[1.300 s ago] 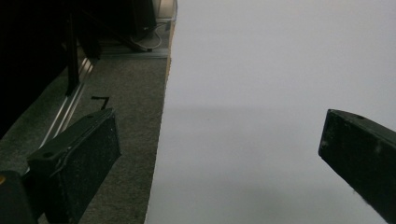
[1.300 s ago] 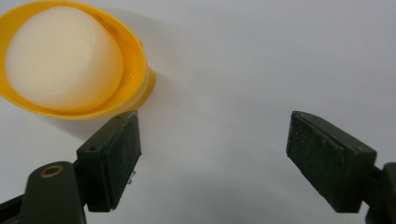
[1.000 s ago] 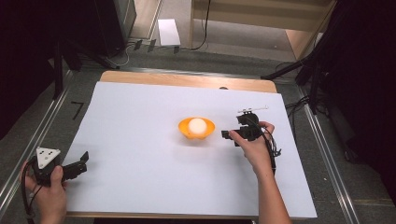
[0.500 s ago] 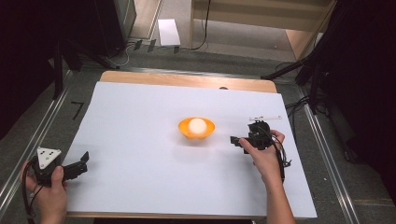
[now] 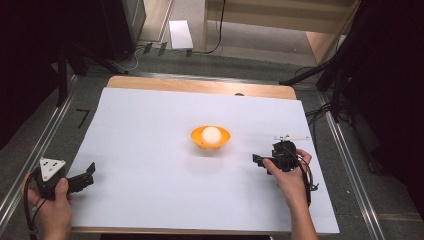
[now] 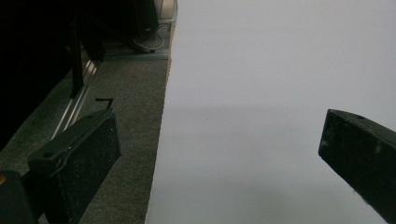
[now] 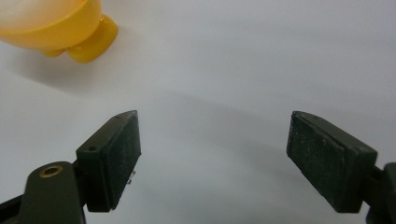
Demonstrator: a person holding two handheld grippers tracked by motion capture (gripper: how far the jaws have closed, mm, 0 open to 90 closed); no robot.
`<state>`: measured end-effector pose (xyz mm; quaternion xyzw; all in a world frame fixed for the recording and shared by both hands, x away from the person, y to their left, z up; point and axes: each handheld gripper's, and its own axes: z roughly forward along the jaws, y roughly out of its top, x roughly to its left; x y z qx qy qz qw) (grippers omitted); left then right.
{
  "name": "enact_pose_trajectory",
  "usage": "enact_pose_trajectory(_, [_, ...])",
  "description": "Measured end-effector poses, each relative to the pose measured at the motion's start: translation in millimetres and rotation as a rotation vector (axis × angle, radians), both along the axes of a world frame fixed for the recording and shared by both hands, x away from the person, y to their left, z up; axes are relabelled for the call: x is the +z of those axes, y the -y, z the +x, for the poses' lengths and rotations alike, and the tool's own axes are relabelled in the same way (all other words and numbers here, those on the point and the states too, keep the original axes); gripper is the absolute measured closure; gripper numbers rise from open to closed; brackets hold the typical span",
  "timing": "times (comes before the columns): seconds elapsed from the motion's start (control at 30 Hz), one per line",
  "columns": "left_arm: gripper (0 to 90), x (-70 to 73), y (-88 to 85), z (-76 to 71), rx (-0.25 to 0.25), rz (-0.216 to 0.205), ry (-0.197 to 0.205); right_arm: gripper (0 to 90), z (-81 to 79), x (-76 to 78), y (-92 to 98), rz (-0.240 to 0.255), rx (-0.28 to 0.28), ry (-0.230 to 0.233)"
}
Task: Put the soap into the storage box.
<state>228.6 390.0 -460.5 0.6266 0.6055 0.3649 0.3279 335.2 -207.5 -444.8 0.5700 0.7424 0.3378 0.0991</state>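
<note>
An orange bowl stands in the middle of the white table sheet with a white ball inside it. My right gripper rests low on the sheet to the bowl's right, jaws wide apart and empty. In the right gripper view the bowl shows at the upper left, beyond the open gripper. My left gripper is held at the sheet's near left corner, far from the bowl, open and empty. In the left gripper view that gripper straddles the sheet's left edge.
Grey carpet floor and metal rails flank the table. A wooden strip borders the sheet at the far side. Black stands and cables sit beyond the far corners.
My right gripper has drawn back from beside the bowl, toward the near right of the sheet. The left gripper has stayed in place.
</note>
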Motion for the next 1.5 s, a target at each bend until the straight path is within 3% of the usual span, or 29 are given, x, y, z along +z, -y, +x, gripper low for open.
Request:
enact_pose_trajectory(0.6, [0.0, -0.1, 0.4, -0.4, -0.003, 0.005, 0.003, 17.9, -20.3, -8.2, 15.4, 0.022, -0.025, 0.025])
enact_pose_trajectory(1.07, [0.0, -0.1, 1.3, -1.2, -0.003, 0.016, 0.01, 17.9, -42.2, -12.4, 46.0, 0.041, -0.093, 0.063])
enact_pose_trajectory(1.5, [0.0, 0.1, 1.3, -1.8, -0.008, 0.015, 0.013, 17.9, -59.7, -18.4, 68.7, 0.03, -0.116, 0.088])
